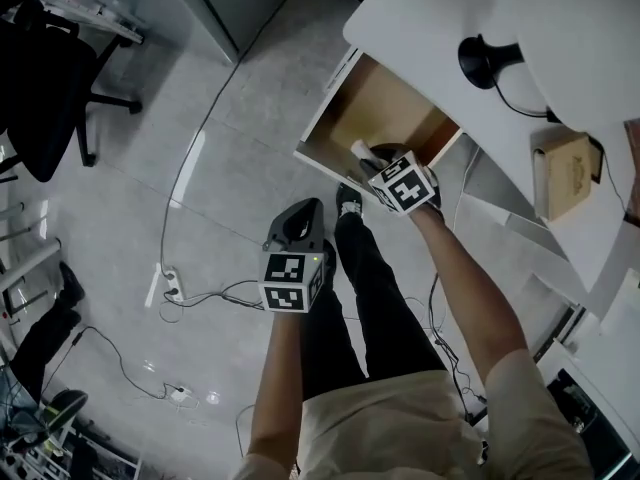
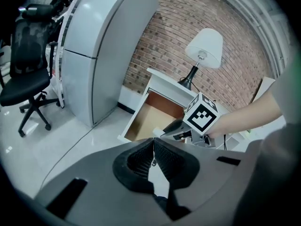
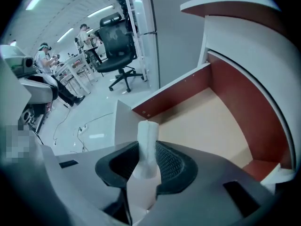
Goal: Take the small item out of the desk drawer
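The right gripper (image 3: 146, 163) is clamped on the small white item (image 3: 146, 147). Its ribbed pads (image 3: 171, 166) press on the lower part from both sides, and the rest stands out past the fingertips. The item is slim, a tube or stick by the look of it, though its exact kind is hard to tell. Its long axis runs along the line the gripper points, so it reaches ahead of the jaws and does not lie across them.

In the right gripper view, the free end sits over the near front edge of the open drawer (image 3: 207, 121). The pale drawer floor spreads out beyond it to the right and shows nothing else on it. In the head view, the right gripper (image 1: 366, 156) points steeply down at the front corner of the drawer (image 1: 385, 103), which is pulled out from under the white desk (image 1: 420, 18). The item (image 1: 358, 149) shows as a small pale tip just inside that corner. It looks lifted off the drawer floor, though the gap cannot be seen directly.

The next move, then, depends on getting the item past the drawer's front wall. The item lies on the drawer side of that wall, and the open space is toward the person.

The left gripper (image 1: 298, 220) hangs well apart from the drawer, over the floor (image 1: 230, 138) beside the person's leg. Its jaws are together on nothing, so the right hand is the nearer one and the only one carrying anything.
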`<action>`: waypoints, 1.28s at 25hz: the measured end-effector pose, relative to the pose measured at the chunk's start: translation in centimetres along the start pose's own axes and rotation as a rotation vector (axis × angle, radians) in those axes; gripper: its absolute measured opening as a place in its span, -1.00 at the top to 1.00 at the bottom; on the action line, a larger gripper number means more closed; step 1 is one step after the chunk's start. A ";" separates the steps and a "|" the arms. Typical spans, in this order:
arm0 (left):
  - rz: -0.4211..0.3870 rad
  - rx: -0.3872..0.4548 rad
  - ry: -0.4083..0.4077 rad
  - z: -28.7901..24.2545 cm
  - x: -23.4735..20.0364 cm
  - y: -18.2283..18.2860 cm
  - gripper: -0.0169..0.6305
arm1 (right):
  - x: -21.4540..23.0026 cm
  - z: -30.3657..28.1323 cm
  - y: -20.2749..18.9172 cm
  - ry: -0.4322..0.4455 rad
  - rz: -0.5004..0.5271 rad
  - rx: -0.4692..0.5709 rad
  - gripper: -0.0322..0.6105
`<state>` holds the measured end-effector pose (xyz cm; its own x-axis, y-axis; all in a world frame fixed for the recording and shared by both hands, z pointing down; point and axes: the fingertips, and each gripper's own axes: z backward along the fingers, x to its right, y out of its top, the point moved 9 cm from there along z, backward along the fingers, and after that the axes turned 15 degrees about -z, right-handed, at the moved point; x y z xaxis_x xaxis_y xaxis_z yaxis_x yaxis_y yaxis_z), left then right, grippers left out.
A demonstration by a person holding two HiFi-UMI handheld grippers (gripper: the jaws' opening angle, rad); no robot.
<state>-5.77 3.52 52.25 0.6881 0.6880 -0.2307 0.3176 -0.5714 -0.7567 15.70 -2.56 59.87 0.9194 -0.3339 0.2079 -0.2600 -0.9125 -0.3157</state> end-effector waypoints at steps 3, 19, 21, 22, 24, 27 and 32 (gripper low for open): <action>-0.034 0.001 -0.014 1.7 0.7 1.7 0.90 | -0.8 2.6 -0.2 -0.014 -0.047 0.034 0.47; -0.087 0.065 -0.028 9.2 4.3 9.2 0.90 | -6.3 15.4 -1.7 -0.050 -0.224 0.251 0.47; -0.099 0.071 -0.029 10.3 4.8 10.2 0.90 | -6.7 17.5 -2.1 -0.053 -0.248 0.283 0.47; -0.108 0.073 -0.031 10.8 5.1 10.6 0.90 | -6.8 18.5 -2.3 -0.056 -0.264 0.300 0.47; -0.126 0.076 -0.038 11.2 5.6 11.5 0.90 | -7.0 20.4 -2.7 -0.062 -0.291 0.339 0.47; -0.138 0.100 -0.058 11.8 6.7 13.0 0.90 | -7.2 22.7 -3.5 -0.075 -0.311 0.395 0.47; -0.217 0.124 -0.106 12.8 7.5 15.5 0.90 | -8.6 25.6 -4.1 -0.080 -0.343 0.491 0.47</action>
<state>-3.98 5.53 30.95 0.5383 0.8353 -0.1123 0.3633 -0.3503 -0.8633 16.38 10.08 35.67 0.9510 -0.0032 0.3091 0.2045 -0.7431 -0.6371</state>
